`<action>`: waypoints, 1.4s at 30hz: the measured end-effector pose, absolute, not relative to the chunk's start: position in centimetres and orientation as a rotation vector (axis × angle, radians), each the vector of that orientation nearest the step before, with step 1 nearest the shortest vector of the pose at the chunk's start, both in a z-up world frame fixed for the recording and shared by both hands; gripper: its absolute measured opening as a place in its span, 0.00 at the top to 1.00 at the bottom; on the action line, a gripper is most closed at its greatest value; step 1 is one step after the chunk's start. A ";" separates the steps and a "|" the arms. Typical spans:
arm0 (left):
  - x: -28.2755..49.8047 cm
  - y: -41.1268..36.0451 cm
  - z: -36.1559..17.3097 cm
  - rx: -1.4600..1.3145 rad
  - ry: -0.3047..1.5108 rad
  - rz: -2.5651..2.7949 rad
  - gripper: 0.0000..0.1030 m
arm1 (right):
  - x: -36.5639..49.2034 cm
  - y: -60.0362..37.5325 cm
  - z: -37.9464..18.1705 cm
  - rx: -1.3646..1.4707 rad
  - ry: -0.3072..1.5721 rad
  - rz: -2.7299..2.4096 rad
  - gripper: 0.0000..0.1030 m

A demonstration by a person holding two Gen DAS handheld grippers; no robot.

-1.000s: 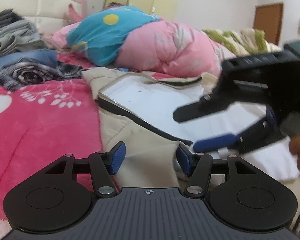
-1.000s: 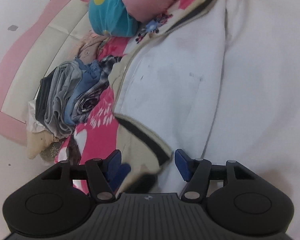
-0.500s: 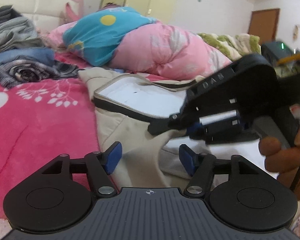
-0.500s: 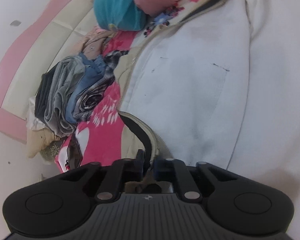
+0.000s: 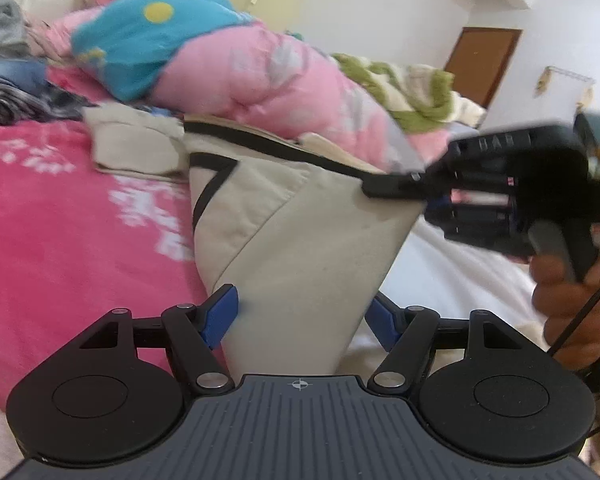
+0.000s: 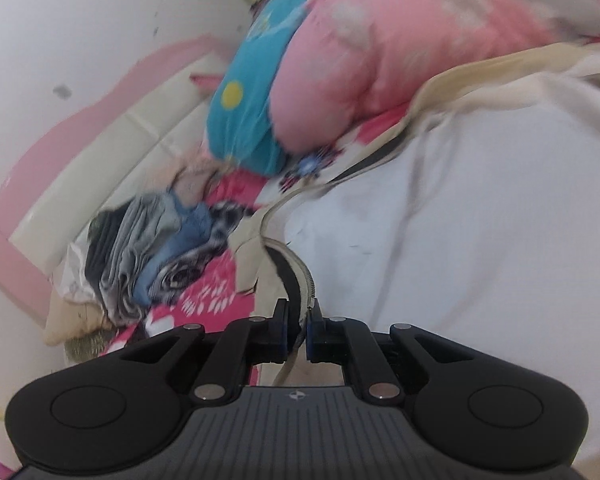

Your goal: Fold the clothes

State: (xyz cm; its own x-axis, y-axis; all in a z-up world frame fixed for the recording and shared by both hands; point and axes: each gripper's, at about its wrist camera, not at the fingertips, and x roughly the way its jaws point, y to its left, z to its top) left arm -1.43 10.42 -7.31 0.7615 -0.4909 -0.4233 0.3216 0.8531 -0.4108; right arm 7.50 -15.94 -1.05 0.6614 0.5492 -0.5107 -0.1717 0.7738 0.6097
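Note:
A beige jacket (image 5: 300, 232) with black trim and a white lining (image 6: 460, 216) lies on the pink bed cover. My right gripper (image 6: 297, 330) is shut on the jacket's zipper edge and holds that front panel lifted; in the left wrist view the same right gripper (image 5: 396, 190) pinches the raised corner of the panel. My left gripper (image 5: 302, 318) is open, its blue pads either side of the hanging beige panel, which passes between them without being clamped.
A pink and teal duvet (image 5: 228, 68) is heaped behind the jacket. A pile of folded clothes (image 6: 156, 256) sits by the cream headboard (image 6: 112, 152). A green and cream blanket (image 5: 404, 92) lies further right. A hand (image 5: 572, 300) holds the right gripper's handle.
The right gripper closed on the jacket's zipper edge and lifted it, raising the front panel up off the white lining. The left gripper stayed open and moved in around the panel's lower part.

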 end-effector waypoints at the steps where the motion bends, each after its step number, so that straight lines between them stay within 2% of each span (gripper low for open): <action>1: -1.6 10.0 -7.1 -0.329 0.552 -0.469 0.32 | 6.8 -17.1 -1.2 0.569 0.738 0.410 0.92; 15: -4.2 6.8 -7.9 -0.224 0.684 -0.599 0.27 | -2.5 -29.0 -6.5 0.746 0.738 0.136 0.92; 23: -5.1 9.0 -7.4 -0.345 0.667 -0.543 0.27 | -4.1 -31.1 -8.0 0.817 0.737 0.172 0.93; 30: -3.9 9.3 -8.7 -0.372 0.789 -0.443 0.27 | -5.1 -32.0 -9.9 0.865 0.755 0.202 0.93; 42: -4.2 10.1 -8.8 -0.451 0.804 -0.400 0.29 | -5.6 -32.7 -9.6 0.885 0.687 0.263 0.92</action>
